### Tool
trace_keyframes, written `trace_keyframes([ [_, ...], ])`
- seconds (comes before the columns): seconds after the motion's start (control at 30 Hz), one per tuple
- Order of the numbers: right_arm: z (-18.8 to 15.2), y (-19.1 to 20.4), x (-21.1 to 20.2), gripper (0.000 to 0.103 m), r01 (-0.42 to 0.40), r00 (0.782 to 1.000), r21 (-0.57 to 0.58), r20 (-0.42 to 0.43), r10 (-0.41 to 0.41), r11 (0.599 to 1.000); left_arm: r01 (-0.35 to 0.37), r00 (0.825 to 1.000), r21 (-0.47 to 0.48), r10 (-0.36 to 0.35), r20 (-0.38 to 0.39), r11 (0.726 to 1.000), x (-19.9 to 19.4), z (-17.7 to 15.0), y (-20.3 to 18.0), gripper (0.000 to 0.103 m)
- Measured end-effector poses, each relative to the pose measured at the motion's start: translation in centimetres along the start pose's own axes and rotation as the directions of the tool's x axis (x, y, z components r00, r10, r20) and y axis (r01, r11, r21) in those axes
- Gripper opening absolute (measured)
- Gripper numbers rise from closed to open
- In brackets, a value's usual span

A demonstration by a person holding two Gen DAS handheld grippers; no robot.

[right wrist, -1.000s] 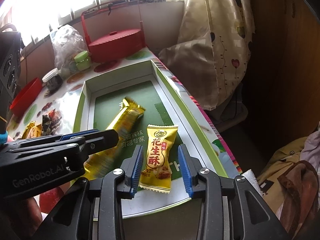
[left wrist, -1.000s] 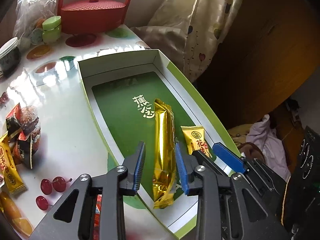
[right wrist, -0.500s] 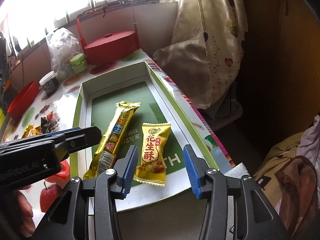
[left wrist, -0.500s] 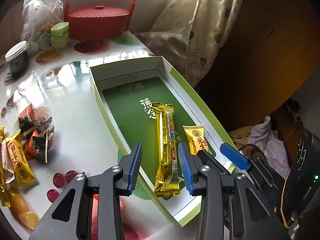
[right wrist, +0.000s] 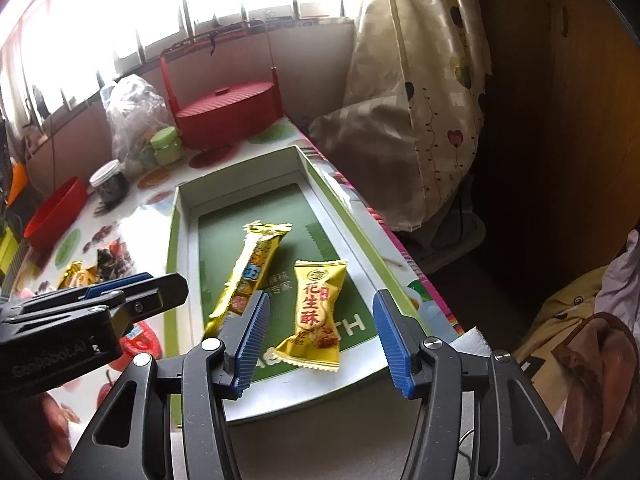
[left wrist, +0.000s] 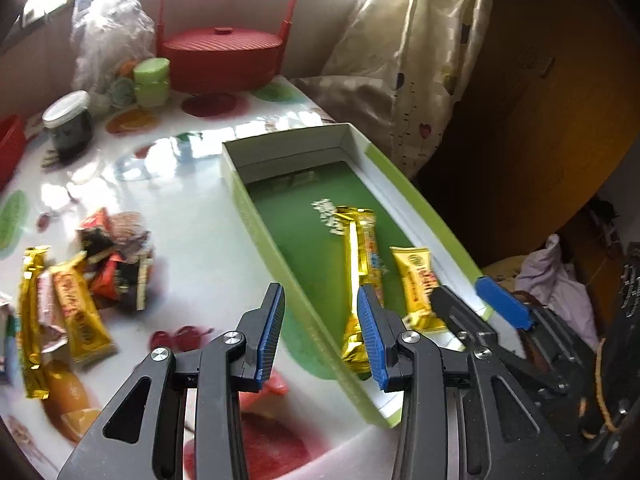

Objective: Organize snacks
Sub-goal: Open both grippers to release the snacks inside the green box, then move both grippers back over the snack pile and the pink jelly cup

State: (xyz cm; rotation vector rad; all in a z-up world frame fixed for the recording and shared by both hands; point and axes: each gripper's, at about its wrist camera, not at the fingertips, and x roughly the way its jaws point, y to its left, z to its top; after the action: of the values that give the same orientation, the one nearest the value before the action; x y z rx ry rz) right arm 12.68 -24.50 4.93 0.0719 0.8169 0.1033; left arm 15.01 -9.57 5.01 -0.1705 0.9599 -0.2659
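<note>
A green box (left wrist: 256, 216) (right wrist: 173, 240) lies open on the table. In it lie a long gold bar (left wrist: 360, 248) (right wrist: 256, 264) and a short yellow peanut-candy packet (left wrist: 416, 280) (right wrist: 318, 304), side by side. My left gripper (left wrist: 320, 332) is open and empty, over the box's left wall near its front end; it also shows in the right wrist view (right wrist: 132, 292). My right gripper (right wrist: 320, 340) is open and empty, just in front of the yellow packet. A pile of loose snacks (left wrist: 80, 280) (right wrist: 100, 264) lies on the table left of the box.
A red lidded basket (left wrist: 220, 56) (right wrist: 228, 112), a plastic bag (left wrist: 108, 28), green jars (left wrist: 152, 80) and a dark jar (left wrist: 68, 124) stand at the back. A red bowl (right wrist: 56, 216) sits far left. The table edge, a curtain (right wrist: 420, 100) and clothes are to the right.
Both grippers let go of their snacks and drew back and up from the box. The left one shifted left. The right jaws opened wider. The gold bar now lies flat.
</note>
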Motion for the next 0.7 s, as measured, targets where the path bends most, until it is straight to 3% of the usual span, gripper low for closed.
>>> trace_keyframes([
  [0.37,-0.5,2.4,-1.2,0.054,-0.043,0.999,-0.013,0.012,0.044,0.999,-0.062,0.997,-0.025,0.064,0.053,0.998,-2.3,-1.2,2.1,0.039],
  [0.7,-0.8,5.2,-1.4,0.054,-0.082,0.997,-0.057,0.009,0.083,0.995,-0.113,0.992,-0.053,0.116,0.045,0.992,-3.3,-2.8,4.4,0.039],
])
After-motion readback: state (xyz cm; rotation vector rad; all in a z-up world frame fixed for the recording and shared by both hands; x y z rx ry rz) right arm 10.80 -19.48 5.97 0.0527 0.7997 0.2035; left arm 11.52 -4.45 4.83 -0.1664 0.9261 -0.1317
